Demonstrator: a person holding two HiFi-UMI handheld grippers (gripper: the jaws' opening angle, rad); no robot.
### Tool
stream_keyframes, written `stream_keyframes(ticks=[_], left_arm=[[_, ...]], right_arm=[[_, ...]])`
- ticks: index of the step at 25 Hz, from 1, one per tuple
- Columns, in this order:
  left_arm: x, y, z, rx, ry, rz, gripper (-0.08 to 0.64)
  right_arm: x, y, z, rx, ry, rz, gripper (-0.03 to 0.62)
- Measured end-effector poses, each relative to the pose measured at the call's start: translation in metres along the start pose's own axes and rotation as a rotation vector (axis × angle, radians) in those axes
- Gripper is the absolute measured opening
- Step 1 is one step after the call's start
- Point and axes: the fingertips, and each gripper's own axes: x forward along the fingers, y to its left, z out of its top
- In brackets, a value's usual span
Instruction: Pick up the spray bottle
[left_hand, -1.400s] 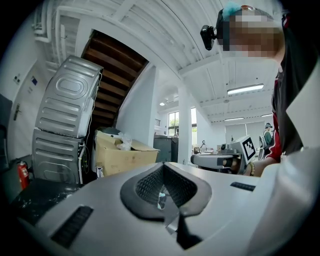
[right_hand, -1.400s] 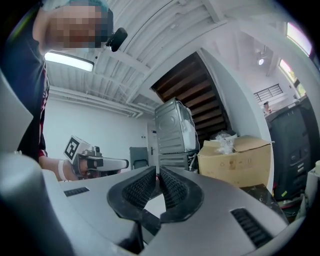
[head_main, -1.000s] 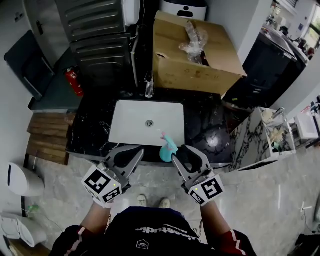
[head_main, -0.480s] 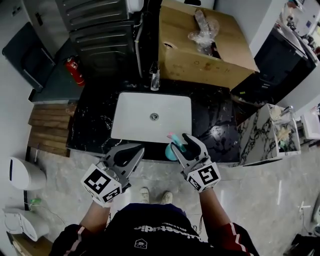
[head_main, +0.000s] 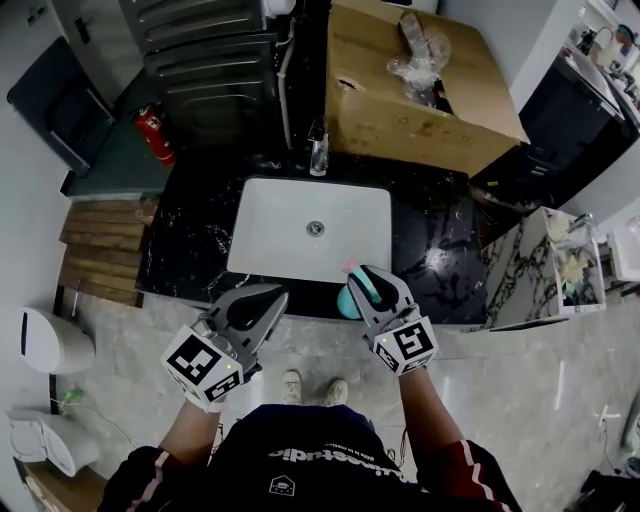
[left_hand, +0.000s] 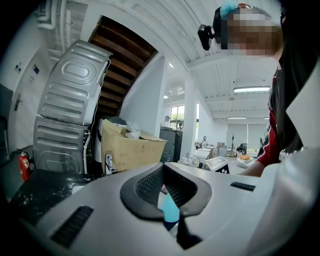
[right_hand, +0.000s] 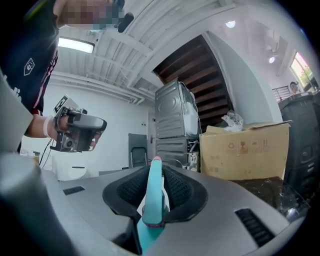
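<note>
A teal spray bottle (head_main: 346, 299) with a pink nozzle tip stands at the front edge of the black counter (head_main: 190, 240), just right of the white sink (head_main: 262, 202). My right gripper (head_main: 362, 276) reaches level over it. In the right gripper view the bottle's neck and head (right_hand: 153, 197) stand upright between the dark pads (right_hand: 184, 192), and the jaws are closing against its collar. My left gripper (head_main: 271, 294) hovers to the left of the bottle, its tips together and nothing held. Through the left gripper's (left_hand: 163, 167) pad gap a bit of the teal bottle (left_hand: 170, 210) shows.
A chrome faucet (head_main: 319, 150) stands behind the sink. A big cardboard box (head_main: 420, 90) with a plastic bag sits at the back right. Grey metal cabinets (head_main: 210, 60) and a red fire extinguisher (head_main: 150, 135) are at the back left. A marble-topped stand (head_main: 540, 265) is to the right.
My right gripper has come forward and down over the spray bottle, and its jaws have narrowed around the neck. The left gripper has stayed almost where it was.
</note>
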Motion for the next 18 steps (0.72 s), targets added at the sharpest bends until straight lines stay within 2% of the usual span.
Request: stream_keyframes(ticks=[2,8,18], left_arm=[[-0.002,-0.001,0.001,0.002,-0.003,0.0,0.015],[-0.007,-0.003,0.008,0.015,-0.021,-0.005,0.015],[-0.013,-0.009,0.035,0.048,-0.082,-0.012,0.015]], right_arm=[[0.0,0.001,0.0,-0.011,0.005,-0.001,0.097],[-0.004,0.008,0.013,-0.025,0.0,0.009,0.095],[-0.03,0.036,0.096,-0.048,-0.047,0.018,0.095]])
